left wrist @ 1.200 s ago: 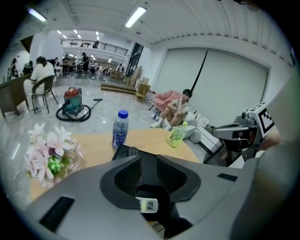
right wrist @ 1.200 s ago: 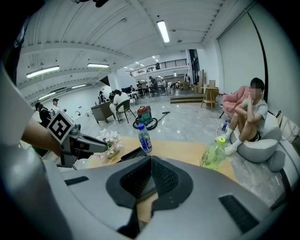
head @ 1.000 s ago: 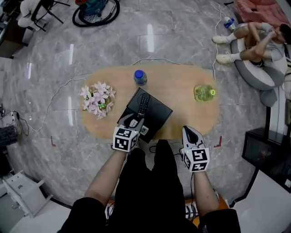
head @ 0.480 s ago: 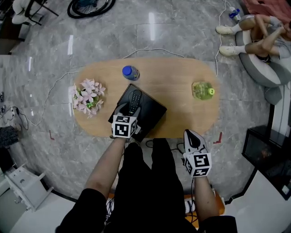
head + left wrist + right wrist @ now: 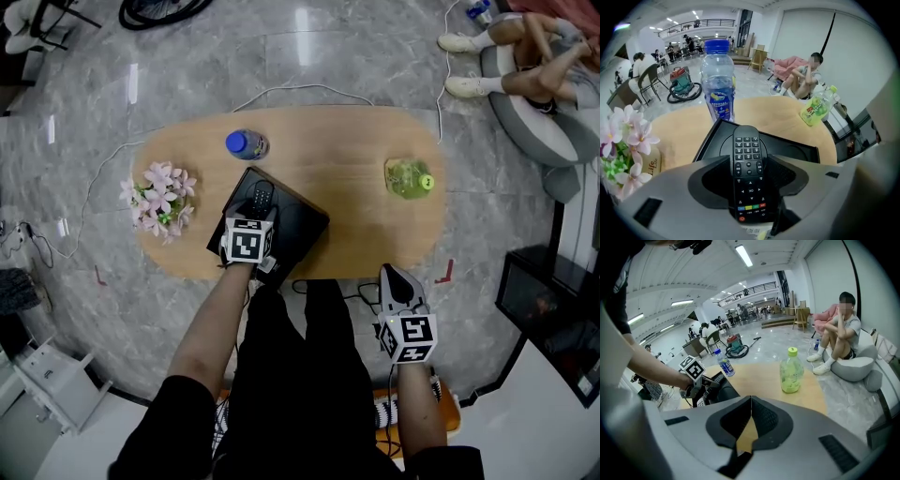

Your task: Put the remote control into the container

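An oval wooden surface (image 5: 366, 216) stands on a marble floor. By its near edge the black container (image 5: 305, 225) holds the remote control (image 5: 748, 145), which lies between the jaws of the left hand-held gripper (image 5: 749, 165). Those jaws have just been opening. The best way out looks to be a straight lift, clear of the remote control. This hand-held gripper points steeply down; the right hand-held gripper (image 5: 751, 416), jaws together and empty, hangs off the near edge.

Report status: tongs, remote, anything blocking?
Left tongs just been opening, remote between them, resting in container. Right tongs shut, empty. Bottle behind container, not blocking.
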Demonstrator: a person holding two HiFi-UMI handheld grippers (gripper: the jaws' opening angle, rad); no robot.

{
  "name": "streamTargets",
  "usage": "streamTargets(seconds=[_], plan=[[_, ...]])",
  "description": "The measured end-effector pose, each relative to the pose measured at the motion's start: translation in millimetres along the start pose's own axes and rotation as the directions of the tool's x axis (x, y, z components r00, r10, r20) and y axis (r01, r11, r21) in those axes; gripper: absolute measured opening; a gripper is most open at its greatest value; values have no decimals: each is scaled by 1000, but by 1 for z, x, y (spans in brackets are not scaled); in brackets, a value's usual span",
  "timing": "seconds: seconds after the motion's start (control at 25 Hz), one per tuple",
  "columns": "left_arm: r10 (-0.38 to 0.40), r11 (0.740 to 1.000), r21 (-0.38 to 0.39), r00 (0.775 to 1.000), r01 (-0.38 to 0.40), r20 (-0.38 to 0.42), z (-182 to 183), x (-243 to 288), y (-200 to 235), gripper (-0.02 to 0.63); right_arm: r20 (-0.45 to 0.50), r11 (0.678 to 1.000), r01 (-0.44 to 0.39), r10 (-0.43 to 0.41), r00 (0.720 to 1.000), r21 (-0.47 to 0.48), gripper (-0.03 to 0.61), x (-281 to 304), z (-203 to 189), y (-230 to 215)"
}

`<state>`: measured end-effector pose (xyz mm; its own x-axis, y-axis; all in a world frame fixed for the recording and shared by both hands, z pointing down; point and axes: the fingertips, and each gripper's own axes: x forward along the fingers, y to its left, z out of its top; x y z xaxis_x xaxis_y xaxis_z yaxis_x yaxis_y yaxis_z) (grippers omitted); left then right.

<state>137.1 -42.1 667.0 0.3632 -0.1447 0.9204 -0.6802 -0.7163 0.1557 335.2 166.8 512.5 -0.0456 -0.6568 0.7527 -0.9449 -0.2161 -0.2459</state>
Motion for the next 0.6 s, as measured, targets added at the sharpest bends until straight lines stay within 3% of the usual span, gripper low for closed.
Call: streamTargets(seconds=[0.4,0.6], plan=[[63,996,66,996,-59,-63,-8,4,7,232,1,1000,16,-16,1000,8,12,11,7,1],[17,996,92,998,-11,-64,-10,1,10,215,6,1000,20,-20,1000,2,12,13,9,14]])
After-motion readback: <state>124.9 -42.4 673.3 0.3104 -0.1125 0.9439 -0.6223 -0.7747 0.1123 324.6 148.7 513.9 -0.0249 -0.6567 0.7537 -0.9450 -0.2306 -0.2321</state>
